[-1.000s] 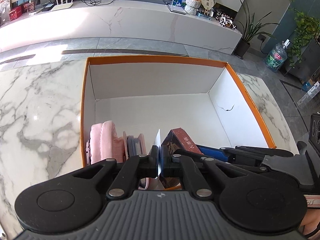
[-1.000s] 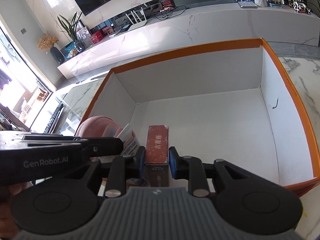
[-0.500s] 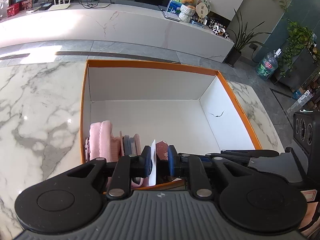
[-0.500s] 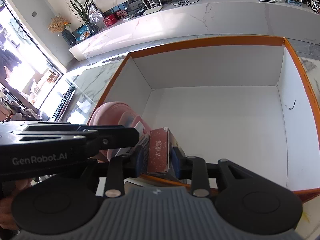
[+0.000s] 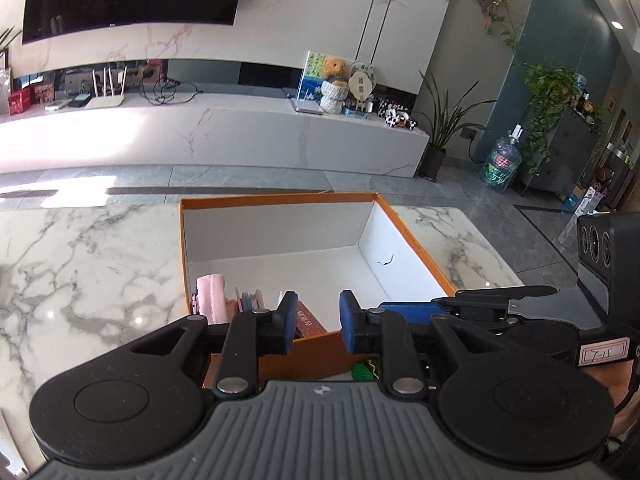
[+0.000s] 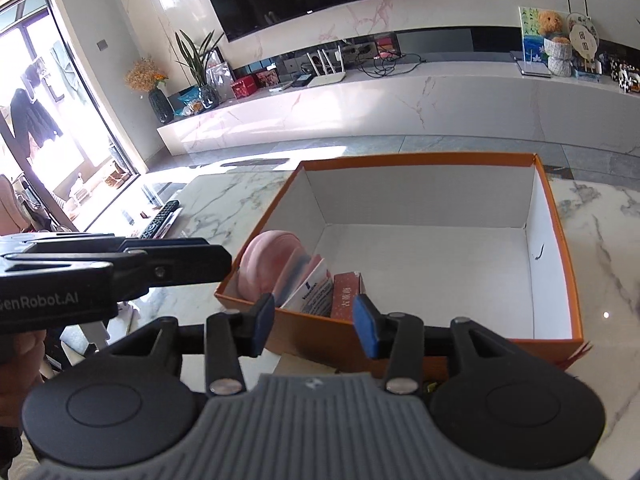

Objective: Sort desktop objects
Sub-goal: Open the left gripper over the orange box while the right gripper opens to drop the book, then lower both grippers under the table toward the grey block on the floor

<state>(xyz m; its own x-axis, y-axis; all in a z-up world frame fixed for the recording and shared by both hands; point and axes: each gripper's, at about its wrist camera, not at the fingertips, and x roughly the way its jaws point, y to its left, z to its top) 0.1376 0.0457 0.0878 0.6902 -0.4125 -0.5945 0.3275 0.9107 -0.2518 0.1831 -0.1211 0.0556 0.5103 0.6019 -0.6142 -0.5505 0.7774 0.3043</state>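
An orange box (image 5: 280, 200) with a white inside stands on the marble table. At its near left corner sit a pink pouch (image 5: 211, 292), some blue cards, a white leaflet (image 6: 314, 292) and a red-brown carton (image 6: 345, 294), all upright. My left gripper (image 5: 318, 322) hangs above the box's near wall. Its jaws are opening and nothing is between them. My right gripper (image 6: 314, 326) hovers beside it, back from the near wall. Its jaws are also opening and are clear of the carton. In each wrist view, the other gripper shows at the side.
Two remote controls (image 6: 160, 222) lie on the marble table (image 5: 80, 260) to the left of the box. A black speaker (image 5: 608, 248) stands at the right edge. Something green (image 5: 362, 370) lies in front of the box's near wall.
The left gripper let go of the white leaflet and the right let go of the red-brown carton. Both opened and drew back and up out of the box, where the items stayed.
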